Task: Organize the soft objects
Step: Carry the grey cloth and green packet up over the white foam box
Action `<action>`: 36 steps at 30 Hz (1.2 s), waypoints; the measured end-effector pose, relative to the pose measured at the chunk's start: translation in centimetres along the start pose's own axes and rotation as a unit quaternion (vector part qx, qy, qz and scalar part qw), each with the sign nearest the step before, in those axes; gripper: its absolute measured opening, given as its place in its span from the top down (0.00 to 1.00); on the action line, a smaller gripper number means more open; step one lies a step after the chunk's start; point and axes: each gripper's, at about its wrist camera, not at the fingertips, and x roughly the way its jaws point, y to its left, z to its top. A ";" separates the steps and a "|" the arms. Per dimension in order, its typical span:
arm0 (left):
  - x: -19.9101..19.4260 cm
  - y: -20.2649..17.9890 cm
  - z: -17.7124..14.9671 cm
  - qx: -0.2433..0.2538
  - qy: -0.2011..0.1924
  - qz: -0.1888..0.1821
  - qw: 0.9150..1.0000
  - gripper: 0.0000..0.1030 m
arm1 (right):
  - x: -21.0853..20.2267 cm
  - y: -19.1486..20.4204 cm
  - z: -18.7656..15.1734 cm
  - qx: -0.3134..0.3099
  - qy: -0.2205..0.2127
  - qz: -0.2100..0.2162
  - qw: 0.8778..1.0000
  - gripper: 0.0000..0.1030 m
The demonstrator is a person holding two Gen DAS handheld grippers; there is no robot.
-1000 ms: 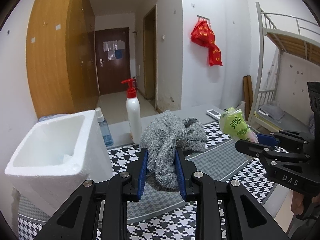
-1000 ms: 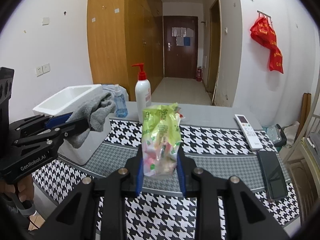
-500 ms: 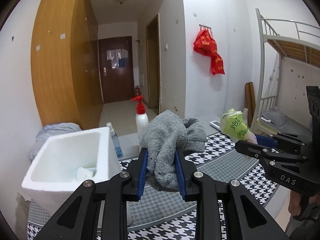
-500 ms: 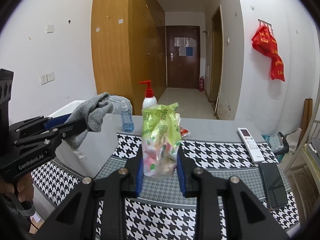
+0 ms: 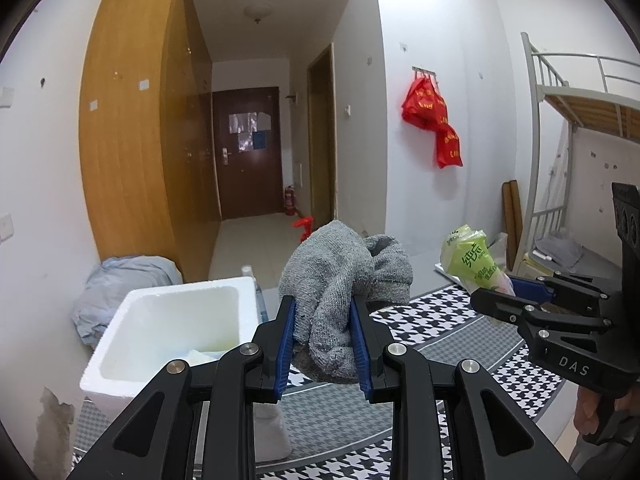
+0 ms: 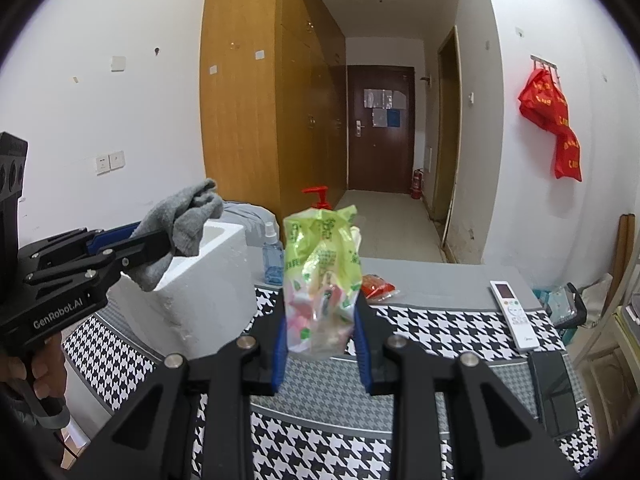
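Step in hand, by judgement: carrying phase, both soft items lifted clear of the table (image 6: 436, 276) and held in the air near the foam box (image 5: 168, 320); left gripper (image 5: 323, 344) clenched on a grey sock (image 5: 344, 280), bunched between blue pads, hanging just right of and above the box's open mouth; right gripper (image 6: 320, 344) clenched on a green plastic bag (image 6: 320, 276) of soft contents, upright between the pads, over the checked mat (image 6: 440, 332) and apart from the box. Next move, likely: sock to be swung left over the box opening, lowered inside, then released; bag to follow by the same route, one hand at a time to avoid a clash of tongs at the rim. Count: grippers, two; sock, one; green bag, one; foam box, one, something pale already at its bottom; pump bottle (image 6: 318, 196), one, only the red head showing; small blue spray bottle (image 6: 273, 258), one; red packet (image 6: 376, 286), one; remote control (image 6: 514, 314), one; dark phone (image 6: 554, 392), one.
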 end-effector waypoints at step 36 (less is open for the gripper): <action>-4.2 5.7 0.6 -0.036 -0.026 0.094 0.995 0.73 | 2.2 6.5 2.6 -0.052 -0.015 0.083 0.995 0.68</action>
